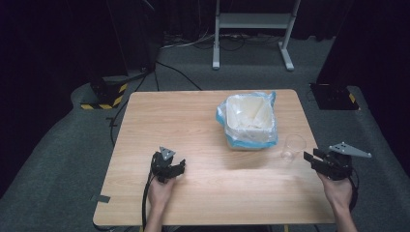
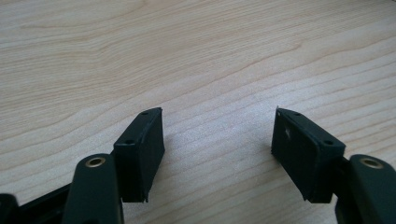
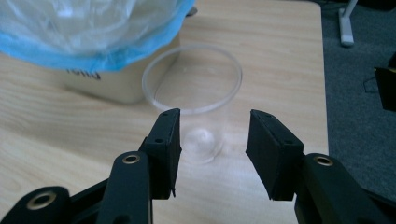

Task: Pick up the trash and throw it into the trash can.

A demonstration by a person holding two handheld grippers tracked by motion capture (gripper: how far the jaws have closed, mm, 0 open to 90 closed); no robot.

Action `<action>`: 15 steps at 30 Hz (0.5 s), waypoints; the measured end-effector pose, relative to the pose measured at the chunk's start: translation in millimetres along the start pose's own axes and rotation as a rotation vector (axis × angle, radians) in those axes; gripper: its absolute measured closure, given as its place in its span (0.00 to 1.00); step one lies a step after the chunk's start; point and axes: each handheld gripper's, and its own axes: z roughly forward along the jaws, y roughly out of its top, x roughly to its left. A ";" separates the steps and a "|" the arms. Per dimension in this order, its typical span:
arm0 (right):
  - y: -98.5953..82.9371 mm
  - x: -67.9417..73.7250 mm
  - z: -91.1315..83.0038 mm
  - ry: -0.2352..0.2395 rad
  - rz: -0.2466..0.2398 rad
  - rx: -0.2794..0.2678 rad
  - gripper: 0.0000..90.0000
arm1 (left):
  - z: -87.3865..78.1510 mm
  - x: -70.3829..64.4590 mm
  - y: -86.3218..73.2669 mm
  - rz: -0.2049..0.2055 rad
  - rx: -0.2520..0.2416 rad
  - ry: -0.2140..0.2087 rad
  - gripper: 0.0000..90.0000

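Clear cup point(image 1: 293, 147) upright near the table's point(image 1: 193, 125) right edge, right gripper point(image 1: 312, 157) just short of it.

The cup stands empty just beside the bin's point(image 1: 247, 121) right front corner; the bin is cream, lined with a blue-rimmed bag point(image 3: 93, 32), and sits toward the far right of the table. In the right gripper view the right gripper point(image 3: 212, 140) has its jaws parted, grasping nothing, the cup point(image 3: 194, 93) framed between and beyond them. The left gripper point(image 1: 176, 167) rests low near the near left part of the table, released, jaws wide over bare wood point(image 2: 187, 56).
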 end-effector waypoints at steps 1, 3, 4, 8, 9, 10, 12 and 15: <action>6.1 -1.1 1.3 0.002 0.001 -0.011 0.61 | 0.0 0.0 0.0 0.000 0.000 0.000 0.38; 11.6 -1.5 4.6 0.001 -0.005 -0.008 0.61 | 0.0 0.0 0.0 0.000 0.000 0.001 0.38; 11.6 -1.5 4.6 0.001 -0.005 -0.008 0.61 | 0.0 0.0 0.0 0.000 0.000 0.001 0.38; 22.6 -2.3 12.1 -0.007 -0.012 0.000 0.62 | 0.0 0.0 0.0 0.000 0.000 0.000 0.38; 24.7 -2.8 13.8 -0.009 -0.015 0.000 0.62 | 0.0 0.0 0.0 0.000 0.000 0.000 0.38; 24.7 -2.8 13.8 -0.009 -0.015 0.000 0.62 | 0.0 0.0 0.0 0.000 0.000 0.000 0.38; 30.9 -7.2 20.4 -0.009 -0.008 0.008 0.63 | 0.0 0.0 0.0 0.000 0.000 0.000 0.38; 34.5 -12.7 27.4 -0.003 0.009 0.017 0.65 | 0.0 0.0 0.0 0.000 0.000 0.000 0.38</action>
